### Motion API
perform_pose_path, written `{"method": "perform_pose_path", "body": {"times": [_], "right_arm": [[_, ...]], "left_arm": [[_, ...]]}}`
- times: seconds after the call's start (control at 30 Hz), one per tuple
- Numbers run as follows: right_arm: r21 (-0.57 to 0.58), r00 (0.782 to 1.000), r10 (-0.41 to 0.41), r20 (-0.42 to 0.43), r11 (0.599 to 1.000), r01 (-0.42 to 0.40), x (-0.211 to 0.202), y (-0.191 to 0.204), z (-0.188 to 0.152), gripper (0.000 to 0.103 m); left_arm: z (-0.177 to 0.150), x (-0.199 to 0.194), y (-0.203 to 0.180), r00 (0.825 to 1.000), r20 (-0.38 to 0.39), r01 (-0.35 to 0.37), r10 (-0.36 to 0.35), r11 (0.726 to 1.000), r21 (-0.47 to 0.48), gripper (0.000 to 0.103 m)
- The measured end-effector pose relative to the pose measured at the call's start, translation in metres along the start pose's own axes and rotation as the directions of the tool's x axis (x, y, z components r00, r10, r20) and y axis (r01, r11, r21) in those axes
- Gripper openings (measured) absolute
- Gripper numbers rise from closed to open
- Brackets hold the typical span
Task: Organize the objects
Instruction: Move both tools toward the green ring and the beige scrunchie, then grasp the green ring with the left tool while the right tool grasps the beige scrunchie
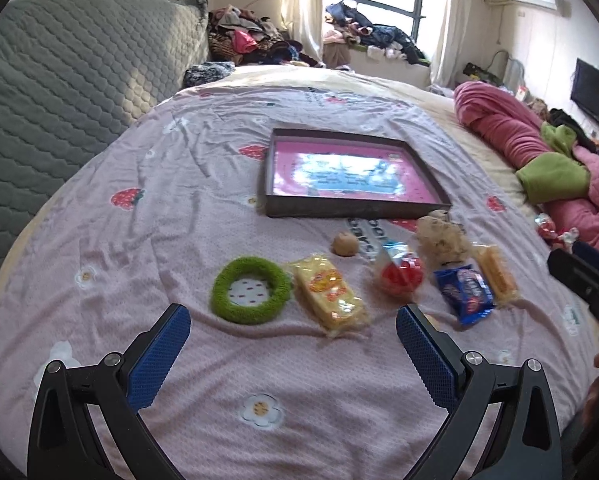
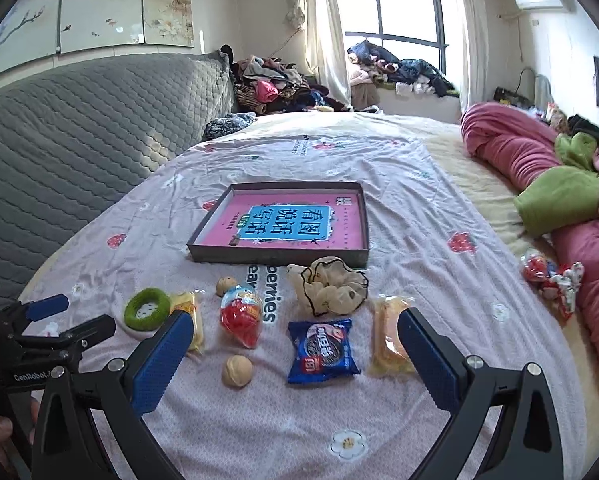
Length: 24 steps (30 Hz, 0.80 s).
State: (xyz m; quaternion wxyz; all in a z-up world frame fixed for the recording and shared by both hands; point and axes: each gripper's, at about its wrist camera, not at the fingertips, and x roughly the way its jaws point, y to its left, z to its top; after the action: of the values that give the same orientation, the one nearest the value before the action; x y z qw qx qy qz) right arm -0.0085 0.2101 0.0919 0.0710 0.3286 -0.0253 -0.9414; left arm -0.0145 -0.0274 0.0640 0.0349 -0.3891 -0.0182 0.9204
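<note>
Hovering level over bedsheet [image 2: 379,208] | left claw [image 1: 293,330] agape | right claw [image 2: 295,334] agape

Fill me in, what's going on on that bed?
A person holds a set of tongs in each hand over a bedspread; the left tongs and right tongs are both open and empty. Nothing is picked up yet. A green ring, wrapped snacks, a blue cookie pack, two walnuts and a cream scrunchie lie loose in front of a shallow box, which holds only its pink printed bottom.
</note>
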Motion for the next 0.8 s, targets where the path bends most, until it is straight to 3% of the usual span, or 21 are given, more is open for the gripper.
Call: {"method": "perform_pose_path", "body": {"times": [0.33,0.53,0.8], "right_arm": [[-0.030,0.994,-0.036,-0.102,0.999,0.033,0.056,-0.010,0.002,0.103],[-0.095,0.989,-0.087,-0.117,0.993,0.076,0.083,-0.002,0.008,0.103],[-0.124,0.971,-0.149,-0.189,0.984,0.127,0.122,-0.005,0.013,0.103]], "left_arm": [[0.006,0.046,0.015,0.996,-0.045,-0.074,0.073,0.997,-0.011,0.102],[0.006,0.079,0.024,0.990,-0.093,-0.106,0.106,0.994,0.009,0.103],[0.009,0.106,0.041,0.985,-0.134,-0.112,0.110,0.994,-0.005,0.103]]}}
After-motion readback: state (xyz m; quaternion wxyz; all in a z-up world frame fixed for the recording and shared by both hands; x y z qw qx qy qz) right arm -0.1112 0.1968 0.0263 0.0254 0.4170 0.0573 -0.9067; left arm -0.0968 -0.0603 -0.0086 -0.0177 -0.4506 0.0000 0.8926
